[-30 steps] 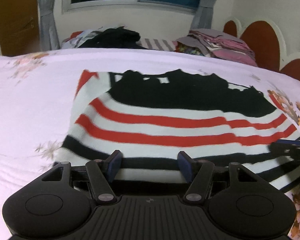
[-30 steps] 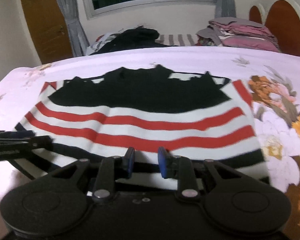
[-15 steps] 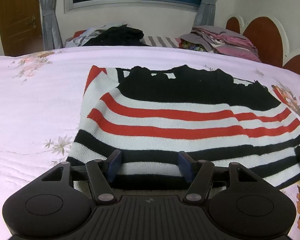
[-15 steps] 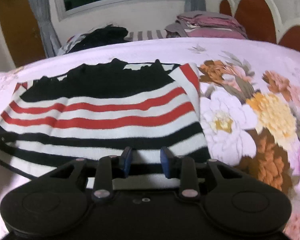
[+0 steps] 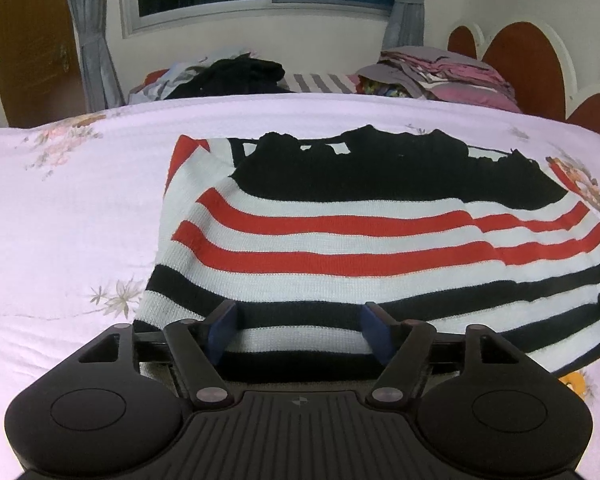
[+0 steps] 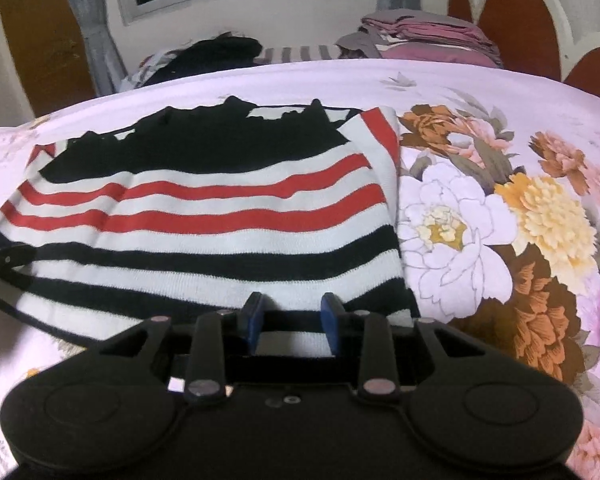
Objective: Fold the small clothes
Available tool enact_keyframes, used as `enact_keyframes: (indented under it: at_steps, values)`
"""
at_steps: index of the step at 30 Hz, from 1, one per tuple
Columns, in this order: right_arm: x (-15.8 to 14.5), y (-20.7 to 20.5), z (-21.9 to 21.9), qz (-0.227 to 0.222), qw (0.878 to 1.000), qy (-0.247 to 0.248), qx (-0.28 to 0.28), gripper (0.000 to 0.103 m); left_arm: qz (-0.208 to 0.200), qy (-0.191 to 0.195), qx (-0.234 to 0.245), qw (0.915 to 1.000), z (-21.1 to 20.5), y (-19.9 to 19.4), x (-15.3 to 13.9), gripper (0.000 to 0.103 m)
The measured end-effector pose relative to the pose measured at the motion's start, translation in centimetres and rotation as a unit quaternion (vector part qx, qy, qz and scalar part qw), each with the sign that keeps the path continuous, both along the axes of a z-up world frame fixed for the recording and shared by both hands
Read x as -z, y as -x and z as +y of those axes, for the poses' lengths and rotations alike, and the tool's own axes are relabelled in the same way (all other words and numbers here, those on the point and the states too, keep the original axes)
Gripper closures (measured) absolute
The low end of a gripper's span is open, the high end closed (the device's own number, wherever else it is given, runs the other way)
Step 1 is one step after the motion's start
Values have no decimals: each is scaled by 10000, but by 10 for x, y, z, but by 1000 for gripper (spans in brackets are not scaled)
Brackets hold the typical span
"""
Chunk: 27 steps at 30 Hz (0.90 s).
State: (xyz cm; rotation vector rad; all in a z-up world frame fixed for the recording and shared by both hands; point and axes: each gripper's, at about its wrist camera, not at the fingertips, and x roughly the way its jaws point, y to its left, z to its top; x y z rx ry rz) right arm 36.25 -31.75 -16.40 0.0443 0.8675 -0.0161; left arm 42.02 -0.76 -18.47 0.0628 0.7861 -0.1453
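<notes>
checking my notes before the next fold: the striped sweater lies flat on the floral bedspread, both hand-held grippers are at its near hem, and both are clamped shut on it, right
Not quite. The striped sweater does lie flat on the floral bedspread with both at its near hem, but neither is clamped. The left wrist view shows the left hand-held gripper open wide, and the right wrist view shows the right hand-held gripper open too, more narrowly, over the hem.

A knitted striped sweater [image 5: 340, 240] lies spread flat on the bed [image 5: 60, 220], hem edge nearest both cameras. Its bands run crosswise: black and white stripes near the hem, two red stripes on white through the middle, then a solid black block at the far end with an uneven, ragged-looking edge.
</notes>
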Motion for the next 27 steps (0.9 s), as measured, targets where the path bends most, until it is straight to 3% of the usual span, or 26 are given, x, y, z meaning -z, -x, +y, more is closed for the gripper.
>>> enact_keyframes:
  at_steps: [3, 9, 11, 13, 15, 19, 22, 24, 27]
  values:
    - [-8, -5, -1, 139, 9998, -82, -76, 71, 118, -12, -84, 9999, -1, -3, -4, 34]
    - [-31, -17, 28, -245, 9975, -372, -552, 66, 329, 218, -314, 9987, 7, 2, -17, 34]
    - [-33, -22, 43, -289, 9958, -499, -710, 64, 378, 330, -392, 9980, 15, 9, -22, 28]
    - [-33, -27, 58, -309, 9946, -542, -833, 64, 389, 504, -600, 9962, 25, 19, -26, 13]
    - [-32, -32, 70, -343, 9940, -582, -860, 63, 472, 815, -754, 9927, 38, 31, -26, 11]
    - [-25, -38, 80, -333, 9951, -647, -666, 63, 798, 1461, -1159, 9792, 66, 46, -11, 10]
    - [-21, -41, 83, -302, 9964, -533, -580, 62, 994, 2101, -1502, 9610, 83, 51, 7, 10]
    - [-19, -43, 86, -263, 9970, -527, -507, 62, 971, 2376, -1640, 9525, 87, 49, 14, 10]
    - [-16, -49, 89, -243, 9975, -478, -450, 61, 846, 2663, -1609, 9466, 86, 40, 21, 2]
